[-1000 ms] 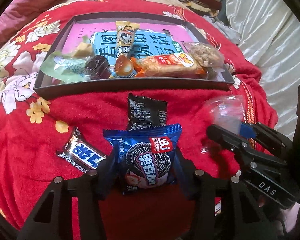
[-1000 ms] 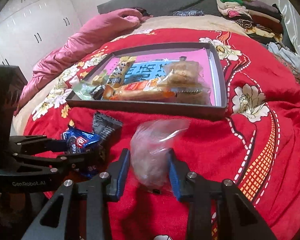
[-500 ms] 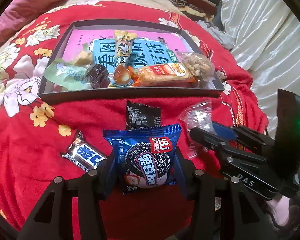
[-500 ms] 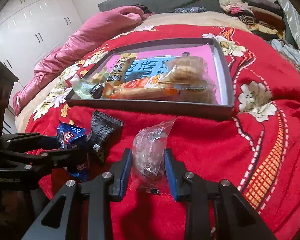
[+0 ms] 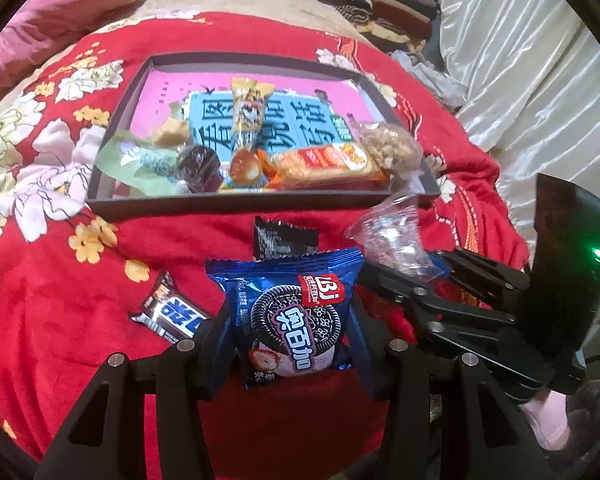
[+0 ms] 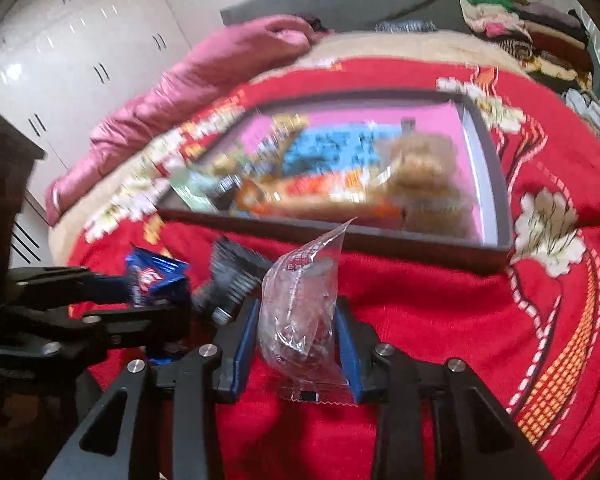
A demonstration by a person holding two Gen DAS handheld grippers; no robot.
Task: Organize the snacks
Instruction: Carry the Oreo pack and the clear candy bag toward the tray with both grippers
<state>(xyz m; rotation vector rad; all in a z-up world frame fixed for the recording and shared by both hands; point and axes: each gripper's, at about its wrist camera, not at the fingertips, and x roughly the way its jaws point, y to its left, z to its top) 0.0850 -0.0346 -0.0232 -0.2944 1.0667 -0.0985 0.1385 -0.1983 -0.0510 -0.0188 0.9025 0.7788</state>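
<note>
A blue cookie pack (image 5: 292, 312) stands upright between the pads of my left gripper (image 5: 290, 308), which is shut on it just above the red blanket. My right gripper (image 6: 298, 308) holds a clear snack bag (image 6: 300, 300) between its blue pads; its jaws are opening slightly, with the pads still against the bag. In the left wrist view the right gripper (image 5: 416, 268) and the clear snack bag (image 5: 392, 236) sit to the right of the cookie pack. Ahead lies the dark tray (image 5: 240, 202), with several snacks inside.
On the blanket lie a black packet (image 5: 284, 236) and a blue-and-white bar (image 5: 172, 312). The tray (image 6: 380, 246) looks blurred in the right wrist view. A pink quilt (image 6: 180, 92) lies far left, with folded clothes (image 5: 380, 12) and a white curtain (image 5: 520, 80) to the right.
The right gripper squeezed the clear bag and raised it off the blanket, drawing closer to the left gripper. The left gripper kept its hold on the cookie pack and barely moved.
</note>
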